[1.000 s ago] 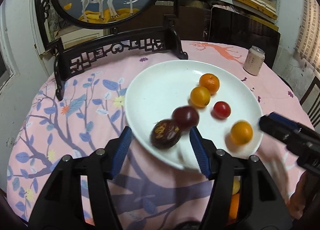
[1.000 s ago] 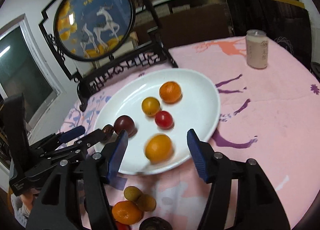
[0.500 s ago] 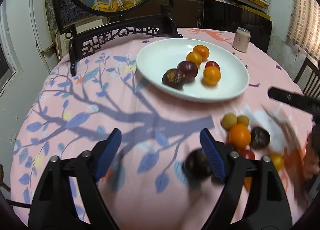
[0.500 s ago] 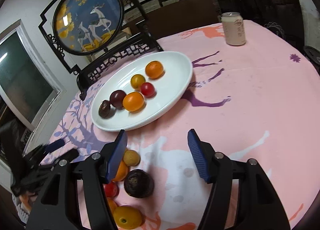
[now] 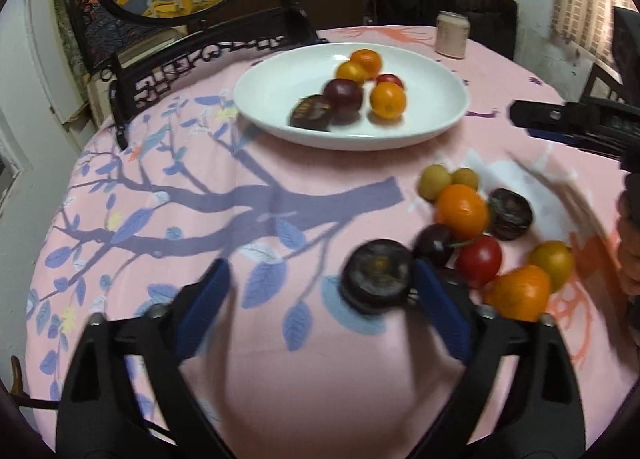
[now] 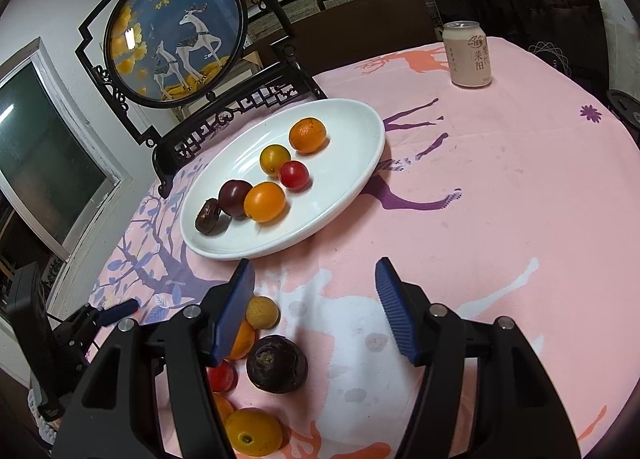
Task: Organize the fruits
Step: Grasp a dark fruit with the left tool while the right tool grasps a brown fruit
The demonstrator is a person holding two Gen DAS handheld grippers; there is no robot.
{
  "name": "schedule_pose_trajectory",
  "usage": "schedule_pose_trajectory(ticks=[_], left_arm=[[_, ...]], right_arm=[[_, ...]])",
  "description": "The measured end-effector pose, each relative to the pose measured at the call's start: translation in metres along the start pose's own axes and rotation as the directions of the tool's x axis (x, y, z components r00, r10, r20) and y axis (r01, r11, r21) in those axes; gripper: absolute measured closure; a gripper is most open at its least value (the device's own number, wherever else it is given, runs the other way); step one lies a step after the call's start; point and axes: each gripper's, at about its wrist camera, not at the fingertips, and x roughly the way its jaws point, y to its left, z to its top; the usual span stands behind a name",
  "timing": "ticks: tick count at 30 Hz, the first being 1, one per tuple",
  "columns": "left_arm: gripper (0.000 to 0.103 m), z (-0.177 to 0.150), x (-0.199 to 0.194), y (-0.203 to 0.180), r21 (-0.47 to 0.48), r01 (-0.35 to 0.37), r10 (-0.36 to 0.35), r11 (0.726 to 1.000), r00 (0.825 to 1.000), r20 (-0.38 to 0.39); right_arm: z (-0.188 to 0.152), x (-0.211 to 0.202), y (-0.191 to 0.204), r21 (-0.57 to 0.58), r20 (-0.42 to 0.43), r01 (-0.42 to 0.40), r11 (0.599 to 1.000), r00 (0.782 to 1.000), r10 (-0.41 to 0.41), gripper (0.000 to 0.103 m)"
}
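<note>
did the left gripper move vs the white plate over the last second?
Yes. The left gripper pulled back from the white oval plate, which now sits far ahead, and hangs open over the pink tablecloth near the loose fruit.

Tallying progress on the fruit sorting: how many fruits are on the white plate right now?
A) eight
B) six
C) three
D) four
B: the plate holds two dark fruits, two oranges, a yellow one and a red one, clearest in the right wrist view.

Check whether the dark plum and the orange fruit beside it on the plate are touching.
Touching. The right wrist view shows the plum pressed against the orange fruit with no white plate visible between them; the left wrist view agrees.
</note>
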Motion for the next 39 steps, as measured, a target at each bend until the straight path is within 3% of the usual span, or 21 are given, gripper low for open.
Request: schedule_pose_trajectory(ticks=[4, 7, 13, 22, 25, 27, 28, 31, 34, 39], left_arm=[[0.002, 0.002, 0.003, 0.019, -0.057, -0.163, 0.164, 0.985, 0.987, 0.004], [0.002, 0.002, 0.001, 0.025, -0.088, -0.134, 0.135, 0.987, 0.991, 0.007], [0.003, 0.002, 0.001, 0.007, -0.007, -0.124, 0.125, 0.992, 0.992, 0.023], [0.006, 0.003, 0.005, 0.008, -0.025, -0.112, 0.113, 0.993, 0.993, 0.015], [0.016, 0.003, 0.009, 0.007, -0.023, -0.104, 0.104, 0.994, 0.995, -0.001], [0.033, 0.003, 0.015, 0.005, -0.017, -0.093, 0.092, 0.996, 0.995, -0.022], [0.037, 0.003, 0.018, 0.004, -0.013, -0.082, 0.082, 0.997, 0.996, -0.036], [0.061, 0.003, 0.017, 0.000, -0.006, -0.039, 0.039, 0.999, 0.999, -0.028], [0.061, 0.002, 0.015, -0.001, -0.003, -0.054, 0.054, 0.999, 0.998, -0.016], [0.061, 0.016, 0.000, 0.013, -0.073, -0.034, 0.037, 0.997, 0.998, 0.041]], right_arm=[[-0.001, -0.001, -0.001, 0.004, -0.001, 0.001, 1.000, 1.000, -0.001, 0.040], [-0.004, -0.001, 0.001, 0.001, -0.023, -0.013, 1.000, 1.000, 0.013, 0.040], [-0.020, -0.003, 0.006, -0.005, -0.104, -0.083, 0.997, 0.991, 0.082, 0.040], [-0.038, 0.007, 0.024, -0.104, -0.180, -0.059, 0.993, 0.983, 0.039, 0.040], [-0.045, 0.012, 0.032, -0.160, -0.199, -0.032, 0.987, 0.980, -0.001, 0.046], [-0.048, 0.016, 0.036, -0.198, -0.197, 0.001, 0.980, 0.980, -0.041, 0.051], [-0.050, 0.016, 0.038, -0.215, -0.193, 0.013, 0.976, 0.980, -0.055, 0.054], [-0.051, 0.015, 0.042, -0.236, -0.187, 0.005, 0.972, 0.981, -0.050, 0.064], [-0.053, 0.011, 0.047, -0.272, -0.159, 0.030, 0.962, 0.984, -0.076, 0.064], [-0.034, -0.003, 0.030, -0.179, -0.091, 0.025, 0.983, 0.995, -0.042, 0.064]])
